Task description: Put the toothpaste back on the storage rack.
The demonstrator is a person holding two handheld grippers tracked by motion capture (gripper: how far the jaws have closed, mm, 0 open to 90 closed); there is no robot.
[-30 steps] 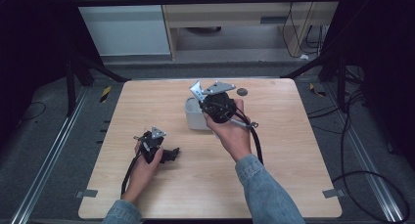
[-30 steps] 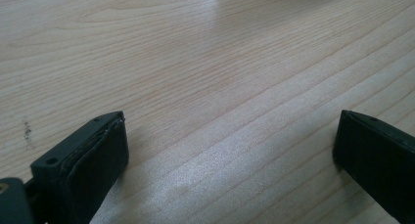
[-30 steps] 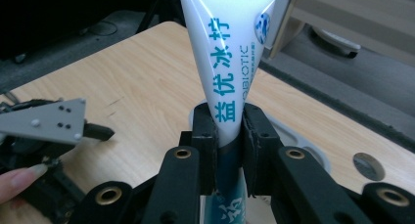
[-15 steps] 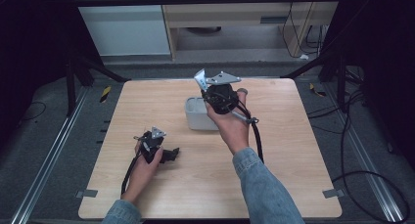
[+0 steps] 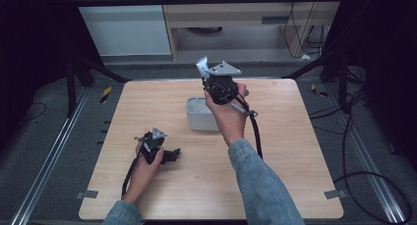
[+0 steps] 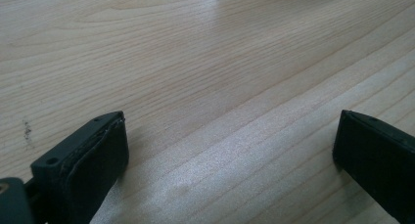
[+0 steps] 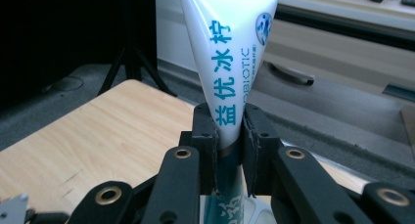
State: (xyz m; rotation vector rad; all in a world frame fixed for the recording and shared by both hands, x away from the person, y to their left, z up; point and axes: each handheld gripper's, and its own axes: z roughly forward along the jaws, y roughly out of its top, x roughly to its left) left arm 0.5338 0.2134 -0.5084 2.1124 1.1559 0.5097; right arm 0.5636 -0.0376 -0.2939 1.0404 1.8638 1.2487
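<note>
Lighting: your table (image 5: 147,107) is evenly bright, its surroundings dark; soft glare beside your left gripper (image 6: 230,160); near jaws blurred.

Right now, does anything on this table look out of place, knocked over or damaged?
Nothing stands out. The grey bin sits upright on the table. The right gripper holds a white tube cleanly between its jaws, raised above the bin. The left gripper rests open on bare wood.
</note>
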